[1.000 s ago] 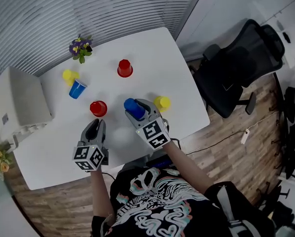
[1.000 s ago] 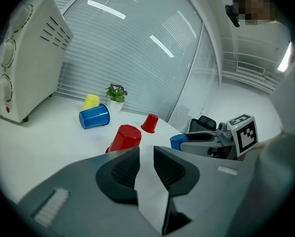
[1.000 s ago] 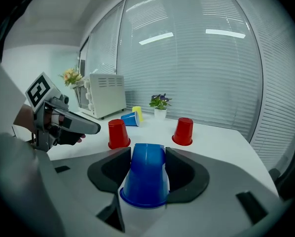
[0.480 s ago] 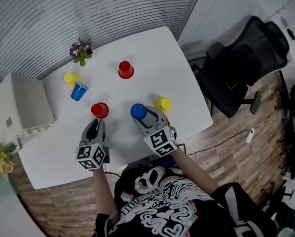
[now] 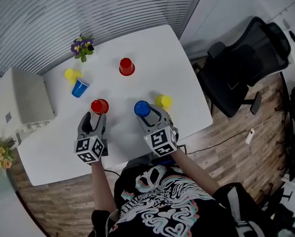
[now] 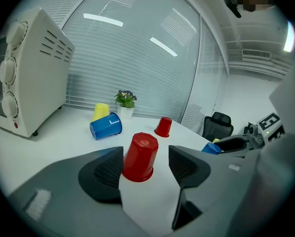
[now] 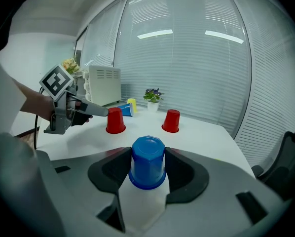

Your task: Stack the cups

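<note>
Clamps the right hand-held gripper (image 7: 147, 168) on an upside-down blue cup (image 7: 148, 157), pads pressed to both flanks. Cannot tell whether lifted clear of the white tabletop (image 5: 152, 48) or resting on it. Keeps the left hand-held gripper (image 6: 146, 155) released, jaws spread either side of an upside-down red cup (image 6: 140, 157) standing on the tabletop, close against the left pad and clear of the right one. In the head view, places that red cup at 9 o'clock of the blue one, apart from it, with bare tabletop between.

Elsewhere:
- a yellow cup (image 5: 163, 101) just beside the right jaws at 2 o'clock
- a second red cup (image 5: 126, 66) upside-down toward 12 o'clock
- another blue cup (image 5: 79, 88) on its side out at 10 o'clock, with a second yellow cup (image 5: 70, 75) behind it and a potted plant (image 5: 81, 47) beyond

Probably calls for bringing blue over red. Hazards from here:
- Tipping or skidding the red cup by closing the left jaws off-centre, given the lopsided gap.
- Catching the blue rim on the red cup's flat base with an off-axis descent, toppling it instead of nesting.
- Squeezing the tapered, light blue cup too hard and popping it out of the pads.
- Nudging the yellow cup with the right jaws on any sideways swing toward 3 o'clock.
- Clashing the two hand-held grippers over the same cup.
</note>
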Demonstrator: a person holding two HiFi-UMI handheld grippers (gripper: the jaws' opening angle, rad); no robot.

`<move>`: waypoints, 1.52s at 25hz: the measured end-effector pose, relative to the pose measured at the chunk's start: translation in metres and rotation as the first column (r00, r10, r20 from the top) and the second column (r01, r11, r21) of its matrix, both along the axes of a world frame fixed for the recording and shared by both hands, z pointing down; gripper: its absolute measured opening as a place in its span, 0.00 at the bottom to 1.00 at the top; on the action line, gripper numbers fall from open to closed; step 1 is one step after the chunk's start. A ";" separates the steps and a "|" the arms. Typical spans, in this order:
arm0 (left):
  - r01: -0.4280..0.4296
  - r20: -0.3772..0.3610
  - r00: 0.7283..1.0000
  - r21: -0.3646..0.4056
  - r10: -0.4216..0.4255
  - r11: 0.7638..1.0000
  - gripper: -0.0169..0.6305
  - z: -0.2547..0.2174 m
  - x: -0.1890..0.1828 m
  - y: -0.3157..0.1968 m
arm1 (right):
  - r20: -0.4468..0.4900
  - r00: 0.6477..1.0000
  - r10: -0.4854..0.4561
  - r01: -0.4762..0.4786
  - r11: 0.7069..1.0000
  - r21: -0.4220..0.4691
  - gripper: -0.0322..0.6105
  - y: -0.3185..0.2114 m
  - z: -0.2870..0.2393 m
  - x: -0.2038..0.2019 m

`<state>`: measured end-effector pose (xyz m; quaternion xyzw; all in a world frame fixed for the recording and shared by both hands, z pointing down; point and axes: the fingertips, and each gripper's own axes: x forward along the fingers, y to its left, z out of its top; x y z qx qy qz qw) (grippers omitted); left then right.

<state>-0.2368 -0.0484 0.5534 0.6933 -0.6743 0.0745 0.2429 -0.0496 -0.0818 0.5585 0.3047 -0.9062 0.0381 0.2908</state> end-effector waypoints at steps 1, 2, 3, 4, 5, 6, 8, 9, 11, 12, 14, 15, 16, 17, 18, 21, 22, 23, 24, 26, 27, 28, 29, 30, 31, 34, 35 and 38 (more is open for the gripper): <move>-0.005 -0.002 1.000 0.005 0.005 1.000 0.47 0.000 0.000 -0.002 | -0.003 1.000 0.005 -0.005 1.000 -0.003 0.38 0.001 0.000 0.001; -0.013 -0.005 1.000 0.009 0.013 1.000 0.48 0.000 0.000 -0.004 | -0.006 1.000 0.010 -0.010 1.000 -0.004 0.38 0.002 0.001 0.002; -0.025 -0.010 1.000 0.012 0.025 1.000 0.48 0.000 0.002 -0.006 | -0.009 1.000 0.017 -0.017 1.000 -0.005 0.38 0.003 0.001 0.003; -0.041 -0.015 0.999 0.014 0.041 0.999 0.50 0.000 0.004 -0.008 | -0.011 1.000 0.025 -0.025 1.000 -0.005 0.38 0.004 0.001 0.006; -0.059 -0.020 0.998 0.017 0.059 0.998 0.52 0.001 0.007 -0.011 | -0.014 0.999 0.034 -0.034 0.999 -0.006 0.38 0.003 0.001 0.008; -0.076 -0.023 0.997 0.021 0.077 0.997 0.54 0.001 0.010 -0.013 | -0.016 0.999 0.045 -0.045 0.999 -0.008 0.38 0.003 0.002 0.011; -0.103 -0.019 0.994 0.029 0.104 0.994 0.55 0.002 0.012 -0.018 | -0.022 0.998 0.062 -0.062 0.998 -0.013 0.39 0.000 0.003 0.015; -0.110 -0.014 0.994 0.031 0.110 0.993 0.56 0.002 0.013 -0.021 | -0.027 0.998 0.065 -0.065 0.998 -0.015 0.39 -0.001 0.003 0.015; -0.114 -0.001 0.993 0.032 0.115 0.993 0.56 0.003 0.012 -0.026 | -0.039 0.998 0.057 -0.057 0.998 -0.017 0.39 -0.001 0.004 0.015; -0.115 0.007 0.993 0.032 0.115 0.993 0.56 0.004 0.012 -0.028 | -0.044 0.998 0.050 -0.050 0.999 -0.015 0.39 0.000 0.003 0.014; -0.119 0.026 0.993 0.029 0.118 0.992 0.55 0.006 0.012 -0.031 | -0.049 0.998 0.040 -0.040 0.999 -0.006 0.39 0.001 0.001 0.013; -0.124 0.035 0.992 0.025 0.123 0.992 0.50 0.006 0.013 -0.031 | -0.048 0.998 0.041 -0.041 0.999 -0.002 0.40 0.002 0.000 0.013; -0.132 0.043 0.990 0.021 0.131 0.991 0.44 0.007 0.014 -0.032 | -0.046 0.998 0.044 -0.044 0.999 0.001 0.40 0.003 -0.002 0.013; -0.143 0.046 0.989 0.016 0.142 0.990 0.37 0.007 0.015 -0.032 | -0.044 0.998 0.048 -0.048 0.999 0.004 0.41 0.004 -0.003 0.013; -0.158 0.046 0.987 0.012 0.157 0.987 0.36 0.007 0.018 -0.032 | -0.041 0.998 0.052 -0.052 0.999 0.008 0.41 0.005 -0.005 0.014; -0.216 0.039 0.976 -0.002 0.216 0.976 0.36 0.008 0.029 -0.026 | -0.039 0.998 0.058 -0.057 0.998 0.028 0.41 0.012 -0.009 0.016; -0.230 0.038 0.972 -0.007 0.230 0.973 0.36 0.008 0.033 -0.024 | -0.037 0.997 0.060 -0.059 0.998 0.035 0.41 0.014 -0.010 0.017; -0.242 0.037 0.970 -0.010 0.242 0.970 0.36 0.008 0.038 -0.022 | -0.033 0.997 0.064 -0.062 0.997 0.041 0.40 0.015 -0.012 0.018; -0.253 0.036 0.967 -0.012 0.254 0.967 0.36 0.008 0.042 -0.020 | -0.028 0.997 0.069 -0.067 0.997 0.049 0.38 0.016 -0.014 0.019; -0.278 0.037 0.960 -0.014 0.278 0.960 0.36 0.008 0.052 -0.018 | -0.019 0.997 0.080 -0.078 0.994 0.070 0.34 0.016 -0.018 0.021; -0.290 0.037 0.956 -0.015 0.291 0.957 0.36 0.008 0.056 -0.016 | -0.015 0.996 0.085 -0.084 0.993 0.081 0.30 0.016 -0.020 0.022; -0.301 0.037 0.953 -0.017 0.302 0.953 0.36 0.008 0.061 -0.015 | -0.009 0.996 0.089 -0.088 0.992 0.087 0.28 0.016 -0.021 0.022; -0.312 0.036 0.949 -0.019 0.313 0.950 0.36 0.008 0.066 -0.013 | -0.004 0.996 0.090 -0.089 0.992 0.089 0.27 0.017 -0.022 0.023; -0.324 0.033 0.945 -0.021 0.325 0.946 0.36 0.008 0.072 -0.011 | 0.002 0.996 0.089 -0.089 0.992 0.090 0.27 0.018 -0.024 0.023; -0.339 0.031 0.940 -0.023 0.339 0.941 0.36 0.008 0.078 -0.009 | 0.006 0.996 0.085 -0.086 0.992 0.090 0.27 0.018 -0.025 0.022; -0.385 0.034 0.922 -0.028 0.386 0.922 0.36 0.007 0.097 -0.003 | 0.000 0.998 0.066 -0.066 0.993 0.100 0.26 0.018 -0.026 0.020; -0.399 0.032 0.916 -0.030 0.400 0.916 0.36 0.007 0.103 -0.001 | -0.001 0.998 0.055 -0.055 0.993 0.106 0.26 0.018 -0.027 0.018; -0.443 0.024 0.896 -0.031 0.444 0.896 0.36 0.008 0.121 0.003 | -0.014 1.000 0.015 -0.013 0.992 0.124 0.25 0.020 -0.027 0.012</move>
